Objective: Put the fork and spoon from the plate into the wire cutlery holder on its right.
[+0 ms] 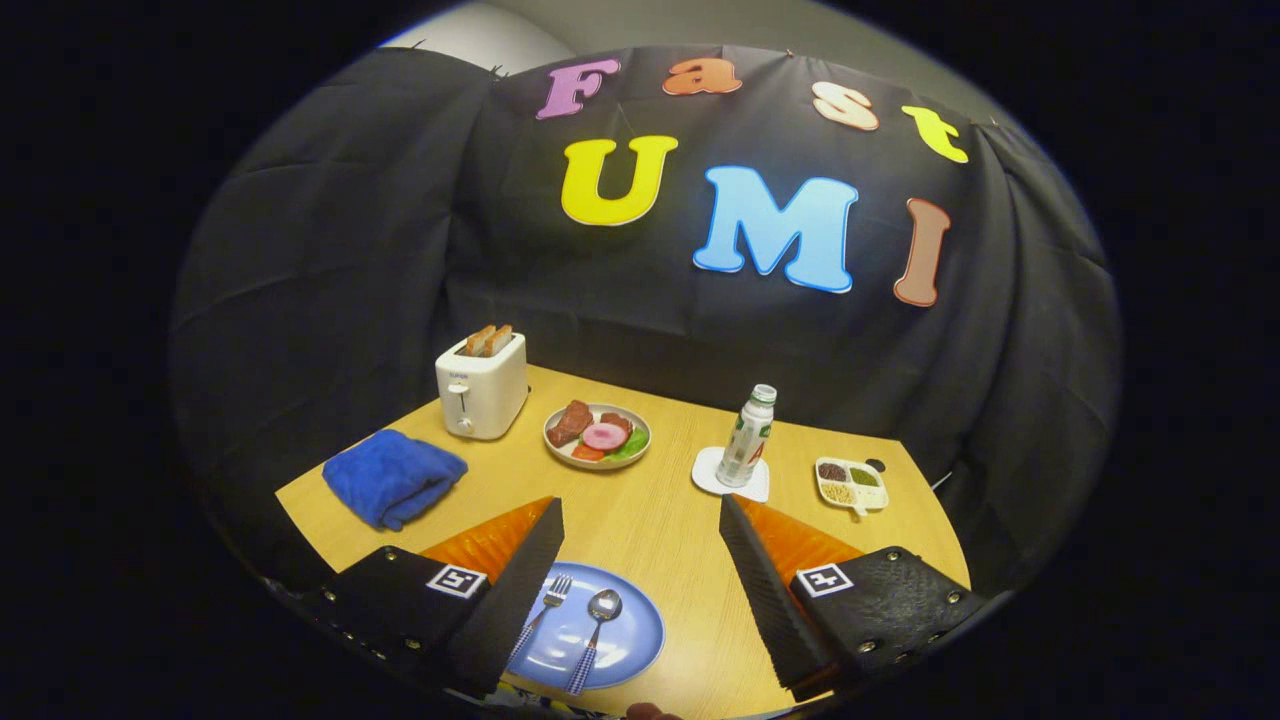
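The claw (640, 590) hangs above the tabletop (660, 520) with its fingers spread wide and nothing between them. Just below and between the fingers, nearer the left one, lies a blue plate (625, 640) carrying one fork (545, 605) and one spoon (597, 625). Both lie side by side, handles toward the claw and heads pointing away, so their long axes run roughly along the claw's forward line; the fork sits closest to the left finger. The wire cutlery holder cannot be made out here; it may sit behind the right finger.

Beyond the fingers stand one blue towel (392, 477), one toaster (482, 388), one food plate (597, 436), one bottle (747, 437) on a coaster, and one divided dish (851, 484).
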